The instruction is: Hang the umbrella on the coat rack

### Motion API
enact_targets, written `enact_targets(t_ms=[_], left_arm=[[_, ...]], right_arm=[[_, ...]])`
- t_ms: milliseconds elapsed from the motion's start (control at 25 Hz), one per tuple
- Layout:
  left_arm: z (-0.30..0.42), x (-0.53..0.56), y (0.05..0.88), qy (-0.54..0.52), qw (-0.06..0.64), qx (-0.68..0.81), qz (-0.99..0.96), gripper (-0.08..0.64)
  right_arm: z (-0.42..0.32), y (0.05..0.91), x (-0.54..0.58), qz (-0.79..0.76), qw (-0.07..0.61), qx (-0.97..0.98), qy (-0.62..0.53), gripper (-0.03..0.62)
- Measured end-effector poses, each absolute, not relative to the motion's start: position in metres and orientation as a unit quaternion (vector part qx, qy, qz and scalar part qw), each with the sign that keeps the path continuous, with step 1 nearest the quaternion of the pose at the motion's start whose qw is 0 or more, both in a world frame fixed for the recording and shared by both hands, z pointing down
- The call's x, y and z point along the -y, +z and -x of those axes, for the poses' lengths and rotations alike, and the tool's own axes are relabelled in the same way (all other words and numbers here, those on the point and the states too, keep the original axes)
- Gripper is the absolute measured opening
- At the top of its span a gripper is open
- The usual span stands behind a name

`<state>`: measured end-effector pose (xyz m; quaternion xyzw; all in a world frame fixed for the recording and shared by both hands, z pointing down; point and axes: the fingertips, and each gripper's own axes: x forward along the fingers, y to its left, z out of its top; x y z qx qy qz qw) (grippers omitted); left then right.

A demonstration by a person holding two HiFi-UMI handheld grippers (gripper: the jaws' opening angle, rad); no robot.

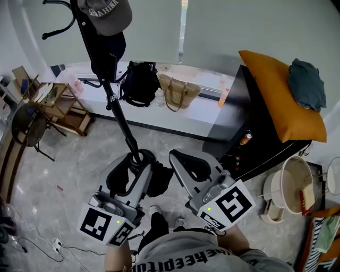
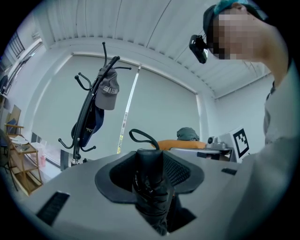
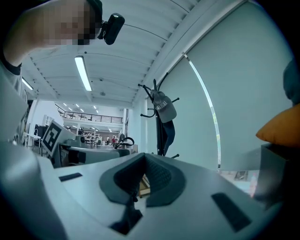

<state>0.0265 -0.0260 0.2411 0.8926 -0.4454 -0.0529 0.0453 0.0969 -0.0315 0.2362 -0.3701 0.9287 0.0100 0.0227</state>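
Note:
My left gripper (image 1: 133, 166) (image 2: 150, 157) is shut on a folded black umbrella (image 2: 151, 187) (image 1: 159, 183), whose wrist strap (image 2: 142, 136) loops up past the jaws. The black coat rack (image 1: 118, 111) (image 2: 86, 124) (image 3: 161, 131) stands just ahead of me on the floor. A grey cap (image 1: 106, 13) (image 2: 108, 91) and a dark garment (image 1: 109, 56) hang on it, and several hooks stay bare. My right gripper (image 1: 178, 156) (image 3: 142, 157) hovers beside the left one, shut with nothing in it.
Behind the rack, a white ledge (image 1: 212, 114) carries a black bag (image 1: 139, 82) and a woven tote (image 1: 178, 91). A black cabinet (image 1: 239, 127) with an orange cushion (image 1: 281, 95) stands at the right, a wooden shelf (image 1: 58, 103) and chair (image 1: 26, 125) at the left. Cables (image 1: 53, 244) lie on the floor.

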Motion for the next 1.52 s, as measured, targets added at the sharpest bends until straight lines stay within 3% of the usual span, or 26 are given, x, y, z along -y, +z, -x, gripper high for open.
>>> enact_targets(t_ms=[1520], left_arm=[[0.052, 0.123, 0.259, -0.042, 0.056, 0.431, -0.899, 0.183]], right_arm=[[-0.008, 0.245, 0.132, 0.374, 0.022, -0.927, 0.006, 0.011]])
